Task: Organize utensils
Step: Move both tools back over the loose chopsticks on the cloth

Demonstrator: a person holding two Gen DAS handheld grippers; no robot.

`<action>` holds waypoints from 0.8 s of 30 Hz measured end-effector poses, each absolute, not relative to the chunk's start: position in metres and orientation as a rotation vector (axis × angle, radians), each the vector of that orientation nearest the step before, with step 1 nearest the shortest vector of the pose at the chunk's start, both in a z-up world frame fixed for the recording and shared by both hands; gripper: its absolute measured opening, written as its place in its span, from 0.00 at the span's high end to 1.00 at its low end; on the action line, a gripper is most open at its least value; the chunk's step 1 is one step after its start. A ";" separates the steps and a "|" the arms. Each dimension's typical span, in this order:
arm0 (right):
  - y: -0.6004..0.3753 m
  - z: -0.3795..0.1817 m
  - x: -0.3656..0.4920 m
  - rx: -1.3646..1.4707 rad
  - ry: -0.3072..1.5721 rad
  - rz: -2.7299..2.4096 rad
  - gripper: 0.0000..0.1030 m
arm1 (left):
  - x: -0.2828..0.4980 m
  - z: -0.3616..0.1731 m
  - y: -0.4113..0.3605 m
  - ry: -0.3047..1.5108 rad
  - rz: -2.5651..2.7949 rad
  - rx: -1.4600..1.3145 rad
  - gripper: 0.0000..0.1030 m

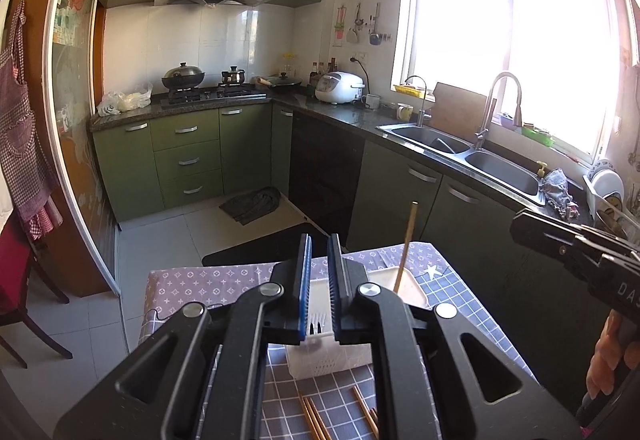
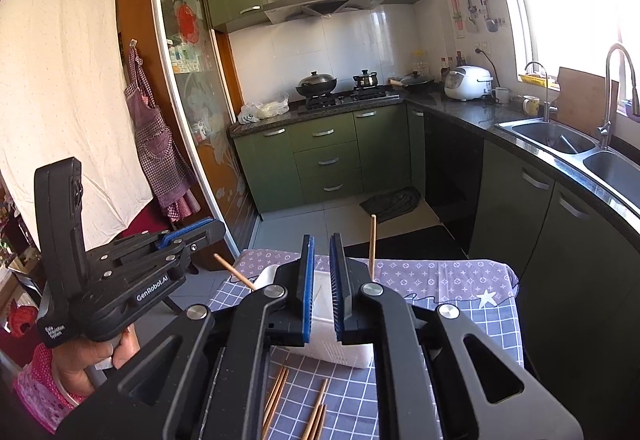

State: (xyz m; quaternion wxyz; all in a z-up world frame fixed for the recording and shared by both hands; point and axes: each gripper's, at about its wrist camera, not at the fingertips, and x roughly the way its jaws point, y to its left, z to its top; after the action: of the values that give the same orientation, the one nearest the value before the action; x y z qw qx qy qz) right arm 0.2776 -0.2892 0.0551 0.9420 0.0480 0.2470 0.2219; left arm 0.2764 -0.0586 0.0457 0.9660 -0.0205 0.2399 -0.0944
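Note:
A white plastic utensil holder (image 1: 320, 360) (image 2: 344, 350) stands on the small table with a checked cloth. A wooden chopstick (image 1: 406, 252) (image 2: 372, 244) stands upright in it; a second one (image 2: 234, 271) leans out at its left. Several loose chopsticks (image 1: 314, 418) (image 2: 296, 406) lie on the cloth in front of the holder. My left gripper (image 1: 319, 246) hovers above the holder, jaws nearly together with a narrow gap, empty. My right gripper (image 2: 321, 246) does the same. The left gripper also shows in the right wrist view (image 2: 188, 230), the right one in the left wrist view (image 1: 520, 228).
The table's patterned cloth (image 1: 192, 284) (image 2: 448, 272) ends near a dark floor mat (image 1: 248, 252). Green cabinets (image 1: 188, 160), a stove with pots (image 1: 208, 92) and a counter with a double sink (image 1: 460, 152) line the kitchen. A chair (image 1: 24, 304) stands at the left.

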 end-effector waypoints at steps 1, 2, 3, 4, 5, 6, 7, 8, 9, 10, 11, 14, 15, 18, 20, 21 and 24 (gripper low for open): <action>-0.291 0.050 0.270 0.099 0.510 0.453 0.92 | 0.272 0.045 -0.057 0.493 -0.186 -0.041 0.92; -0.293 0.044 0.263 0.099 0.521 0.451 0.91 | 0.267 0.043 -0.055 0.506 -0.182 -0.039 0.92; -0.296 0.035 0.256 0.095 0.539 0.445 0.90 | 0.262 0.040 -0.054 0.525 -0.182 -0.038 0.92; -0.298 0.025 0.251 0.088 0.565 0.431 0.85 | 0.257 0.035 -0.053 0.551 -0.179 -0.035 0.90; -0.300 0.013 0.247 0.085 0.590 0.421 0.84 | 0.253 0.028 -0.052 0.582 -0.172 -0.033 0.88; -0.303 -0.001 0.243 0.082 0.617 0.414 0.84 | 0.249 0.019 -0.050 0.615 -0.167 -0.031 0.87; -0.306 -0.015 0.241 0.079 0.651 0.400 0.84 | 0.245 0.009 -0.049 0.657 -0.161 -0.027 0.87; -0.310 -0.029 0.239 0.082 0.680 0.384 0.84 | 0.242 -0.003 -0.048 0.695 -0.155 -0.028 0.87; -0.314 -0.042 0.238 0.090 0.704 0.370 0.84 | 0.239 -0.015 -0.046 0.731 -0.146 -0.034 0.87; -0.317 -0.057 0.237 0.093 0.732 0.356 0.84 | 0.237 -0.029 -0.045 0.770 -0.137 -0.035 0.87; -0.319 -0.070 0.239 0.096 0.760 0.344 0.84 | 0.236 -0.042 -0.044 0.811 -0.129 -0.036 0.87; -0.321 -0.104 0.243 0.103 0.846 0.332 0.82 | 0.239 -0.085 -0.042 0.943 -0.108 -0.044 0.87; -0.320 -0.111 0.244 0.101 0.864 0.331 0.80 | 0.242 -0.097 -0.043 0.984 -0.108 -0.049 0.87; -0.315 -0.129 0.244 0.083 0.899 0.327 0.78 | 0.251 -0.129 -0.046 1.093 -0.105 -0.065 0.87; -0.314 -0.135 0.248 0.085 0.912 0.334 0.78 | 0.256 -0.143 -0.051 1.137 -0.107 -0.074 0.87; -0.313 -0.137 0.248 0.085 0.917 0.336 0.78 | 0.259 -0.148 -0.056 1.154 -0.108 -0.071 0.87; -0.312 -0.143 0.250 0.093 0.928 0.341 0.78 | 0.267 -0.160 -0.061 1.193 -0.106 -0.076 0.87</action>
State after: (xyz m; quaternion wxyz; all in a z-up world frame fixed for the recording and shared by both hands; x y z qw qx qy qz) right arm 0.2501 -0.3124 -0.1432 0.8794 0.0445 0.4450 0.1635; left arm 0.2673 -0.0609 -0.1598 0.8252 -0.0359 0.5615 -0.0498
